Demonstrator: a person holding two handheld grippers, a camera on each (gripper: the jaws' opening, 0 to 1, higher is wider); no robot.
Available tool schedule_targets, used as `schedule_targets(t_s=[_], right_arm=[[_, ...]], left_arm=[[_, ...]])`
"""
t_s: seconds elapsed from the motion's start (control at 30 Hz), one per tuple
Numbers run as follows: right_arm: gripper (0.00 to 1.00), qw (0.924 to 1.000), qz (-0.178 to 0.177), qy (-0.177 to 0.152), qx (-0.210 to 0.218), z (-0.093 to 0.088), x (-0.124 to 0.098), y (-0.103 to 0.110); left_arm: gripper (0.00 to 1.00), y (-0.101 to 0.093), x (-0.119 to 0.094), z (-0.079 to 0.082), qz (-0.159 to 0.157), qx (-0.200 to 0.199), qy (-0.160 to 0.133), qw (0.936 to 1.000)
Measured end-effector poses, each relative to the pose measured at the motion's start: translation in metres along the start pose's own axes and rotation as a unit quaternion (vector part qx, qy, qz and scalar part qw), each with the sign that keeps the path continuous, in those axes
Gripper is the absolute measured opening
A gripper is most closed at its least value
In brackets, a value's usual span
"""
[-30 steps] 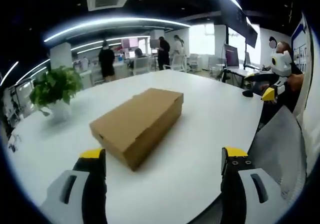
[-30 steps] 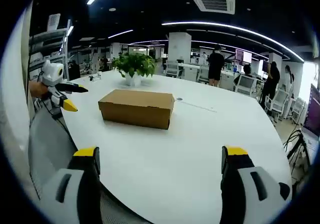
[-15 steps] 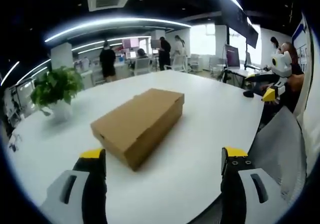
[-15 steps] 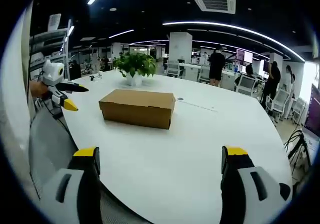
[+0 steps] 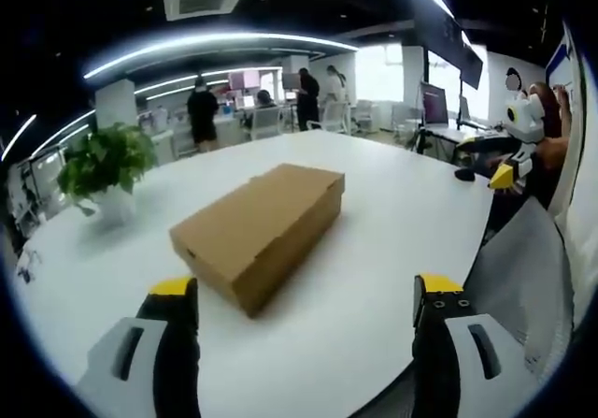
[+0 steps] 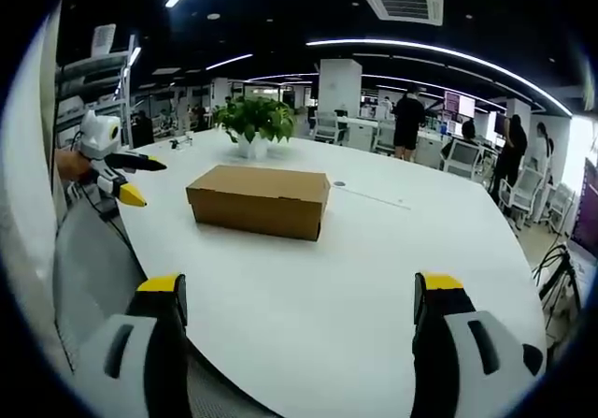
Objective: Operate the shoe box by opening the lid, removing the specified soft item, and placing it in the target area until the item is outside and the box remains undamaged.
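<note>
Open-plan office: desks (image 6: 374, 133), monitors (image 5: 434, 106).

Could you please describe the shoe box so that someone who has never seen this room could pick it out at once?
Start from the large white table in the open office. Near its middle lies the shoe box, with a potted plant standing apart beyond it in the right gripper view. It is a plain brown cardboard box with its lid closed, the one brown, flat-sided thing on the white top.

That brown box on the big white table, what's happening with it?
Nothing yet. A person holds a gripper in each hand, and the left gripper and right gripper are both open, pointed at the closed shoe box on the white table. Neither touches it. A potted plant stands behind the box.
</note>
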State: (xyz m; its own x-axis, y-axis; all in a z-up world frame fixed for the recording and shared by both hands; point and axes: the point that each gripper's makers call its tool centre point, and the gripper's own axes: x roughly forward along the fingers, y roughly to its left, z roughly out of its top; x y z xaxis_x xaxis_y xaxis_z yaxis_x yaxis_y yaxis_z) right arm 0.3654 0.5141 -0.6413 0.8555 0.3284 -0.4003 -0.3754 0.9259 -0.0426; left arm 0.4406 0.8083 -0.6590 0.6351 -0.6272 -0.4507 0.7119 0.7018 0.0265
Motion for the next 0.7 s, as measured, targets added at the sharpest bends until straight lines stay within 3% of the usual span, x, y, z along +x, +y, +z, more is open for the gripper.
schedule_targets(t_s=[0.7], right_arm=[[0.96, 0.999, 0.037, 0.003, -0.025, 0.012, 0.019, 0.0]], left_arm=[[0.94, 0.004, 0.016, 0.003, 0.015, -0.003, 0.013, 0.9998]])
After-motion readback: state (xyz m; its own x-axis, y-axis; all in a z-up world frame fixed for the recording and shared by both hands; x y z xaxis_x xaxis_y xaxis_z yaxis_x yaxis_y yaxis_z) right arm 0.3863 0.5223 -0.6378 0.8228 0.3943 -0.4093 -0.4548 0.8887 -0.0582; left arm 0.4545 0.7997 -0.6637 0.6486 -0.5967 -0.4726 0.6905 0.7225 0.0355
